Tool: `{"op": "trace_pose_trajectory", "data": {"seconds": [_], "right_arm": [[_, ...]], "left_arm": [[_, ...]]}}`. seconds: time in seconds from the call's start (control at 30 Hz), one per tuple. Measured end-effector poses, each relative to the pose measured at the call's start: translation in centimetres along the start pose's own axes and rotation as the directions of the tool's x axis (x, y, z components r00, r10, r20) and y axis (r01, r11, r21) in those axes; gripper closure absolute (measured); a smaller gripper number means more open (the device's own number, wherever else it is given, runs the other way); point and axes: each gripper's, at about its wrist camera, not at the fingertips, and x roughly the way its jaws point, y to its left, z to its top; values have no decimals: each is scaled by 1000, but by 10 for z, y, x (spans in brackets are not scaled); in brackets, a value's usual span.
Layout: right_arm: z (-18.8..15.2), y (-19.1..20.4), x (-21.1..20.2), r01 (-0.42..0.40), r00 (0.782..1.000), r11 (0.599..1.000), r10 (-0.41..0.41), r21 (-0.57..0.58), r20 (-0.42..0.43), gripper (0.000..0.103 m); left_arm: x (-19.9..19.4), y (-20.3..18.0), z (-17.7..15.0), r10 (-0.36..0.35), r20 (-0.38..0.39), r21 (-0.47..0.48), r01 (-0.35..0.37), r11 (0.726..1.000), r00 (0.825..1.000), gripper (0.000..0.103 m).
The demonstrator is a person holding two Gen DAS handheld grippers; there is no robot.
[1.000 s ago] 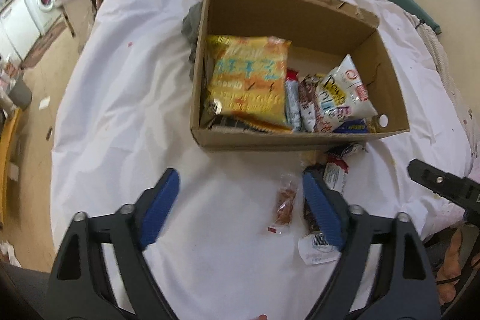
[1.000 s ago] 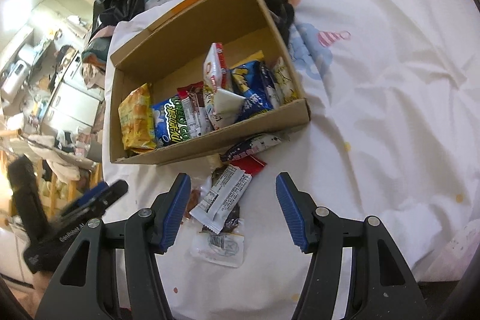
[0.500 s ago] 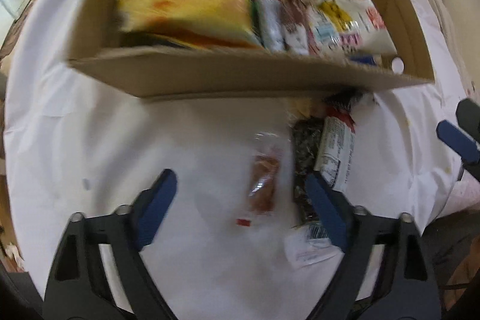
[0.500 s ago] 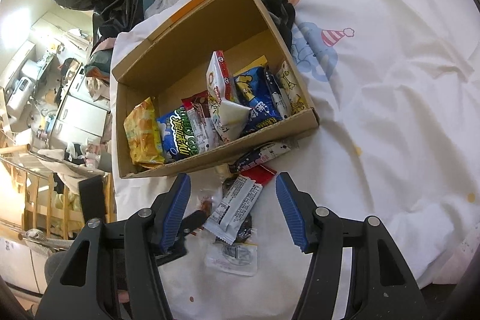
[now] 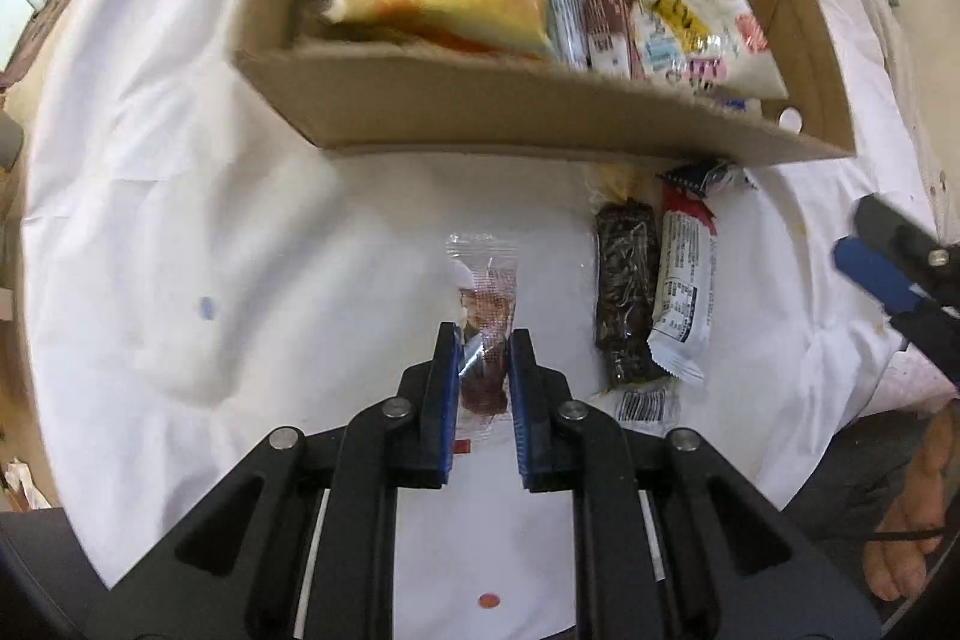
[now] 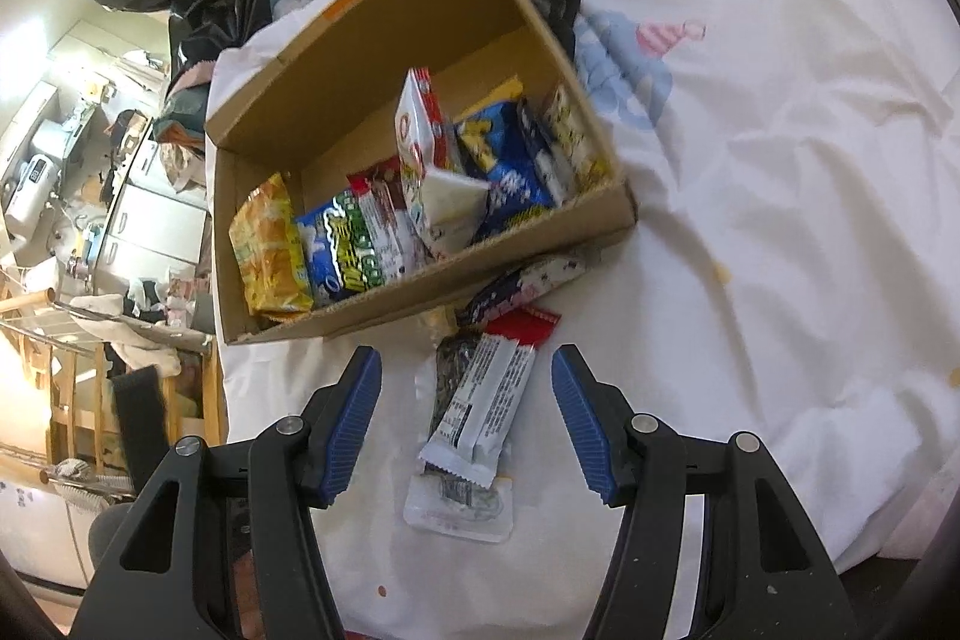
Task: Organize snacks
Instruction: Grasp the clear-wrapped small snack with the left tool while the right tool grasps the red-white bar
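My left gripper [image 5: 483, 358] points forward and down at the sheet [image 5: 240, 250], pinching the clear snack packet [image 5: 485, 316]. My right gripper [image 6: 467, 418] hovers spread wide, the white bar [image 6: 486, 406] between its fingers. Beyond both stands the cardboard box [image 6: 420, 289].

Likely a home bedroom: printed bedsheet [image 6: 750, 160], cluttered kitchen cabinets [image 6: 150, 226] beyond.
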Motion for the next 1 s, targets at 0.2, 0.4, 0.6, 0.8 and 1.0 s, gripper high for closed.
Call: {"op": "trace_pose_trajectory", "data": {"seconds": [0.2,0.4,0.6,0.8,1.0], "right_arm": [[-3,5,41,36,992,999,-34,18,-122,40],[-6,12,86,190,955,981,-190,-21,-228,40],[-5,27,104,236,940,967,-252,-96,-232,41],[-11,27,98,240,931,958,-272,-154,-243,69],[-34,21,79,190,931,957,-246,-217,-269,70]], "left_arm": [[-17,10,5,1,40,-31,0,1000,999,90],[-30,10,0,13,78,-20,-11,1000,997,90],[-31,17,9,15,90,-24,-13,1000,996,90],[-26,18,9,16,84,-41,-12,999,996,90],[-21,15,10,30,84,-40,-27,999,996,90]]}}
